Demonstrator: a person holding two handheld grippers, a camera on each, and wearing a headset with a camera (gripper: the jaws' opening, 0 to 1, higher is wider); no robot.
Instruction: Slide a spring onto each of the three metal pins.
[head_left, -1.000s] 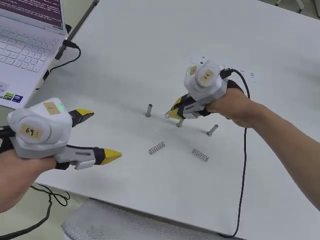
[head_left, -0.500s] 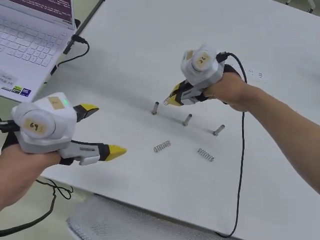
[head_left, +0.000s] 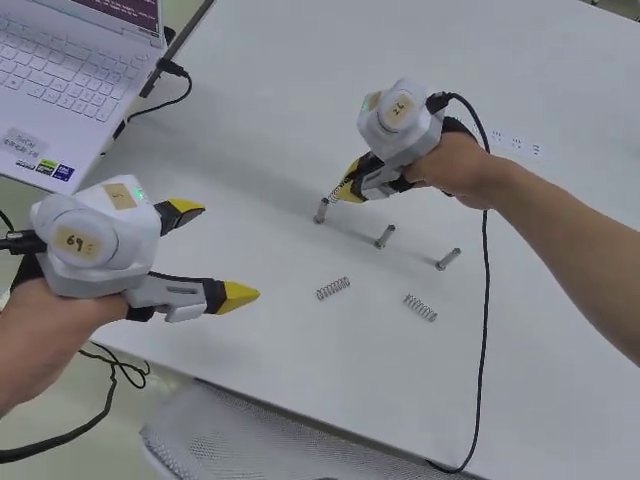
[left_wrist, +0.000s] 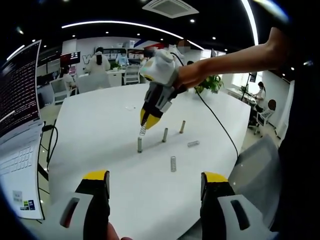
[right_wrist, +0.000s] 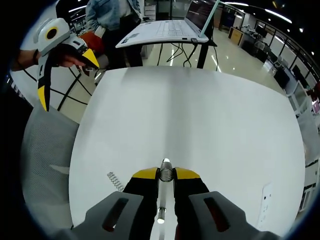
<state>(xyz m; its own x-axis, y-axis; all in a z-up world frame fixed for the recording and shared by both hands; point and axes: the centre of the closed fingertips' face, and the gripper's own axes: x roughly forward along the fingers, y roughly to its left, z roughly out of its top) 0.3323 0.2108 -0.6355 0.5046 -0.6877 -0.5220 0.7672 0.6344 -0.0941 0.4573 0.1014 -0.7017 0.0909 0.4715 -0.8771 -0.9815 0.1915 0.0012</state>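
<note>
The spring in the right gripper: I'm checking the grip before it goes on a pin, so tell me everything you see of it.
The spring is a small coil of bare silvery wire, pinched between the yellow tips of the right gripper. It sticks out past the tips, about upright, free end pointing down at the end pin standing on the white table. It hangs just above the pin's top; whether they touch I cannot tell.
</note>
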